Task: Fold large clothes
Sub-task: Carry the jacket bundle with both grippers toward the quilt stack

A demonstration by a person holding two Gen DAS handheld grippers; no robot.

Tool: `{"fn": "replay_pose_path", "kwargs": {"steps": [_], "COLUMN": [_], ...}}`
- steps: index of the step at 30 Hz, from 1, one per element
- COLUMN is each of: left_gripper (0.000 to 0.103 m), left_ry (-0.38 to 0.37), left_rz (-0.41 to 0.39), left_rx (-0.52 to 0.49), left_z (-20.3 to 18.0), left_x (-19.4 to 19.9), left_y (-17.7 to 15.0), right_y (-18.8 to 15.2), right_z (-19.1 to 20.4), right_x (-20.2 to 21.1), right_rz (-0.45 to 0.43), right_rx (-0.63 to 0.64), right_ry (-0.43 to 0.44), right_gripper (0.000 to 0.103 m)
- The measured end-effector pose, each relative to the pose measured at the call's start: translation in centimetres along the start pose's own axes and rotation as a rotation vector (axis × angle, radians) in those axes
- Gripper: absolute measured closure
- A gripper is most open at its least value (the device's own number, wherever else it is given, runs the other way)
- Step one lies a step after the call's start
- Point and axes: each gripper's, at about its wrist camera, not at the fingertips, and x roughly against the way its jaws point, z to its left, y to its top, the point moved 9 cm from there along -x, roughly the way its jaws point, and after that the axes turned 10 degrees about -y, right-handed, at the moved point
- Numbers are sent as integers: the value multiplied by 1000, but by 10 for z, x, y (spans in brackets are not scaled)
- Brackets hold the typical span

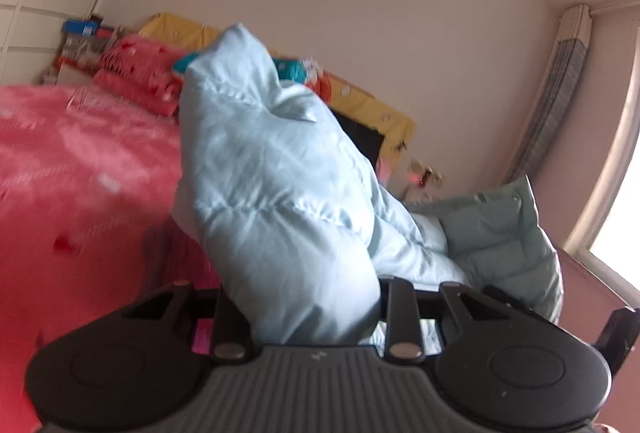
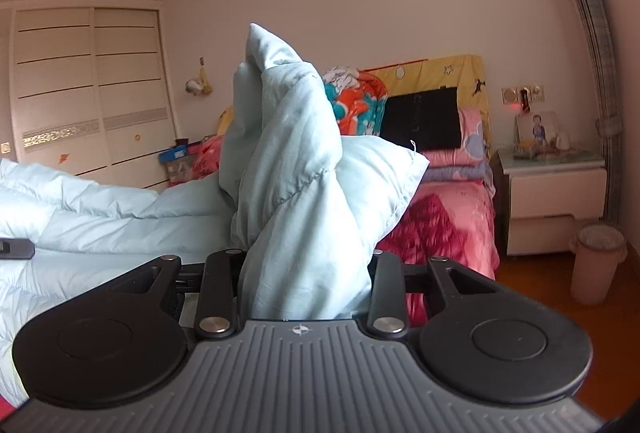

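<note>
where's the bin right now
In the right wrist view the pale bin stands on the floor at far right, just right of the white nightstand beside the bed.

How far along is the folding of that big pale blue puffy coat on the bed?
Early to middle, I'd judge. No neat fold shows yet. In hand: the left gripper and the right gripper each clamp a bunched wad of the pale blue coat, lifted above the pink bedspread. The rest of the coat sprawls rumpled between them. Left: lay the lifted part over, flatten it, and finish the folds.
</note>
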Motion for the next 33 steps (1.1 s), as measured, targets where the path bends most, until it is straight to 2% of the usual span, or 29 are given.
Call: {"fn": "replay_pose_path", "kwargs": {"steps": [4, 9, 10, 13, 14, 15, 16, 17, 18, 19, 20, 24, 28, 30, 33], "left_gripper": [68, 60, 56, 41, 37, 33, 23, 15, 12, 4, 1, 1, 1, 1, 1], "left_ry": [38, 104, 118, 192, 223, 261, 291, 310, 316, 321, 340, 417, 464, 468, 461], "left_rz": [-17, -9, -3, 41, 64, 90, 107, 107, 93, 75, 58, 7, -23, -11, 2], "left_rx": [-61, -123, -136, -161, -166, -179, -190, -194, -197, -209, -232, -302, -299, -275, -203], "left_z": [31, 66, 74, 101, 110, 119, 126, 131, 133, 134, 136, 139, 136, 133, 125], "left_x": [-61, -131, -150, -193, -202, -209, -214, -212, -207, -200, -190, -155, -117, -100, -68], "left_y": [24, 32, 38, 27, 19, 9, 5, -2, -4, -6, -8, -4, -5, -16, -42], "right_y": [28, 50, 51, 40, 31, 21, 10, -2, -15, -23, -27, -27, -19, -20, -37], "right_z": [-3, -7, -9, -16, -19, -24, -29, -33, -40, -46, -52, -81, -101, -104, -90], "right_x": [-80, -166, -182, -226, -242, -258, -273, -285, -294, -297, -294, -272, -246, -233, -192], "right_rz": [-40, -24, -19, 4, 14, 29, 51, 72, 87, 90, 80, 38, -10, -25, -18], "right_rx": [32, 68, 73, 90, 113, 132, 156, 193, 236, 258, 262, 196, 98, 69, 39], "right_ry": [-29, -70, -82, -136, -170, -211, -247, -278, -318, -354, -378, -464, -483, -457, -394], "right_gripper": [62, 61, 61, 57, 47, 33, 28, 21, 7, 0, 0, 0, 0, 0, 0]}}
